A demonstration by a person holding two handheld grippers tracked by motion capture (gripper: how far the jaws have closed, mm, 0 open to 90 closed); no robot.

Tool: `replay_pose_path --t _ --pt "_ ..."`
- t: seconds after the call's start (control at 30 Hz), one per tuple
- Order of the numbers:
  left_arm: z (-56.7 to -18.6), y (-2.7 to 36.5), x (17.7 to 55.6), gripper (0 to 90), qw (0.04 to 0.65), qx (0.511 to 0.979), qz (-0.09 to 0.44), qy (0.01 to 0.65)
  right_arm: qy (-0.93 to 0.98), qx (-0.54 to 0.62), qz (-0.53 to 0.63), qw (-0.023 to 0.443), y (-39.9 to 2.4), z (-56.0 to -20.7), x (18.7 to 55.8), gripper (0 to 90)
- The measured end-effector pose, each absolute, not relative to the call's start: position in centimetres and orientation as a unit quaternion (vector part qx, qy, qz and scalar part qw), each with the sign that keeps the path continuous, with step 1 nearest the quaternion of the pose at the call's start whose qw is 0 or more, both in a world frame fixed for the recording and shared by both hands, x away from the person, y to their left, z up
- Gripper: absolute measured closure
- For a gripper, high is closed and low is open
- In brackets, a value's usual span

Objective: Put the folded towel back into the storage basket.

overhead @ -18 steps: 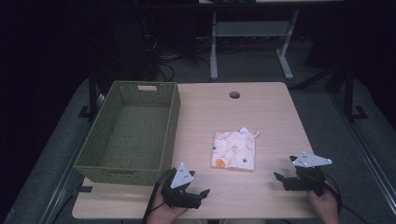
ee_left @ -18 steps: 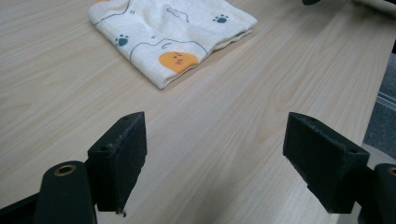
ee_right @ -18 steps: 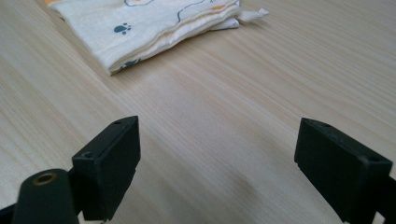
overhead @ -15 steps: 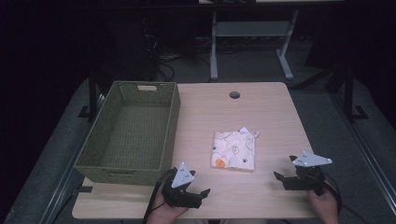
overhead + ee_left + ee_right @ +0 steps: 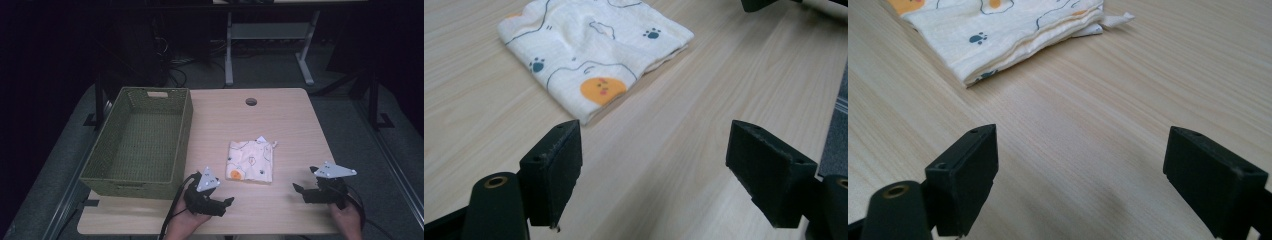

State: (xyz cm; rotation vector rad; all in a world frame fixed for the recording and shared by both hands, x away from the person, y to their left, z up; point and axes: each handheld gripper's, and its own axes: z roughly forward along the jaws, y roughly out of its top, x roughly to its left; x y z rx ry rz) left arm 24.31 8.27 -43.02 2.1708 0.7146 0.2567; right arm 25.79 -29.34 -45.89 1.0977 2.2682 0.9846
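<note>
Folded cloth (image 5: 251, 161) — cream, printed with paw marks and an orange face; lies flat mid-counter (image 5: 280, 120), right of the basket (image 5: 182, 135), apart from both tools. Woven green basket: far-left, open-topped, likely the cloth's destination. Left gripper (image 5: 227, 204): near edge, jaws wide, nothing between, pointed toward the cloth's near corner. Right gripper (image 5: 298, 190): near right, jaws wide, likewise unladen — both seemingly poised for pickup.
</note>
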Motion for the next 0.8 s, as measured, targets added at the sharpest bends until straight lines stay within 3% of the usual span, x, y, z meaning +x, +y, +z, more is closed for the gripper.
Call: replay_pose_path --t 0.8 --pt "-41.4 2.0 29.9 25.3 0.367 0.885 0.101 0.267 0.816 0.389 0.374 0.208 -29.8 -45.7 25.8 13.8"
